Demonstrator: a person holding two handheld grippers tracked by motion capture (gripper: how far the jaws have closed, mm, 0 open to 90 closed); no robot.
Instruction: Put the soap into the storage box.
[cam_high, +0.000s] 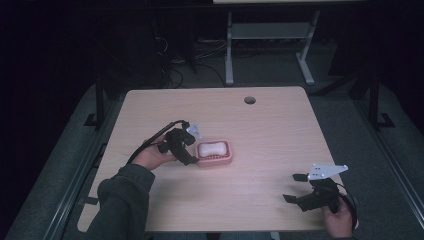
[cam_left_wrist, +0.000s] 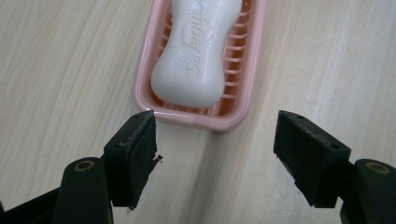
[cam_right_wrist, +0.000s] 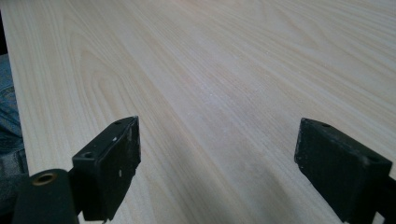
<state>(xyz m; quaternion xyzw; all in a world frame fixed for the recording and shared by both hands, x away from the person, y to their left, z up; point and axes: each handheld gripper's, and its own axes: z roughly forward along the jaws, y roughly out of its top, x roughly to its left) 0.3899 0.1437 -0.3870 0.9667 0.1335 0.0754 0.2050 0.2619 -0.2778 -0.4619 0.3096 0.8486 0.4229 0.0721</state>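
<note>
Soap bar (cam_left_wrist: 196, 51) in pink soap dish (cam_left_wrist: 144, 88) mid-table — likely slick, hard, light, best pinched across narrow waist — left gripper (cam_left_wrist: 215, 140) wide, empty, just short of dish; right gripper (cam_right_wrist: 217, 163) wide, empty.

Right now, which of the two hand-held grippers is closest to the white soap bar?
The left gripper: its open fingers sit just beside the pink soap dish.
</note>
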